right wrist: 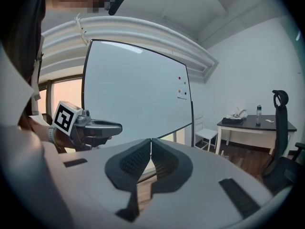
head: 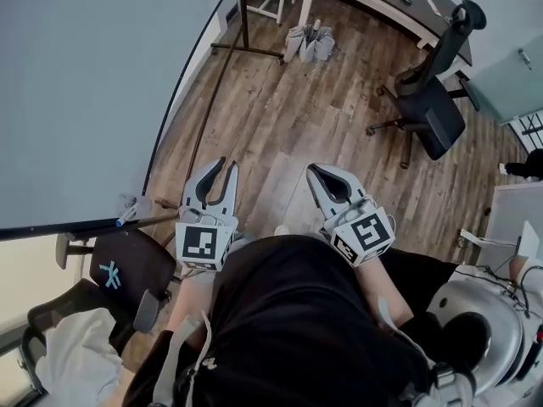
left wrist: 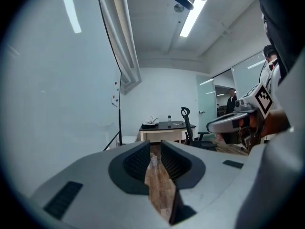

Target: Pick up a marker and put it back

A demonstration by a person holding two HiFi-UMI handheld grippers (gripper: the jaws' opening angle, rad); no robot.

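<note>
Left gripper [head: 227, 166] has its jaws slightly apart and empty, right gripper [head: 313, 170] is pinched closed on nothing, both near the whiteboard [head: 85, 83].

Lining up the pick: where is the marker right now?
Head view, left side: the blue-tipped marker lies on the whiteboard tray, a little left of the left gripper and above the black chair.

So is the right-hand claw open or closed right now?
Shut and empty: the right gripper shows its jaw tips meeting in its own view, with nothing between them.
</note>
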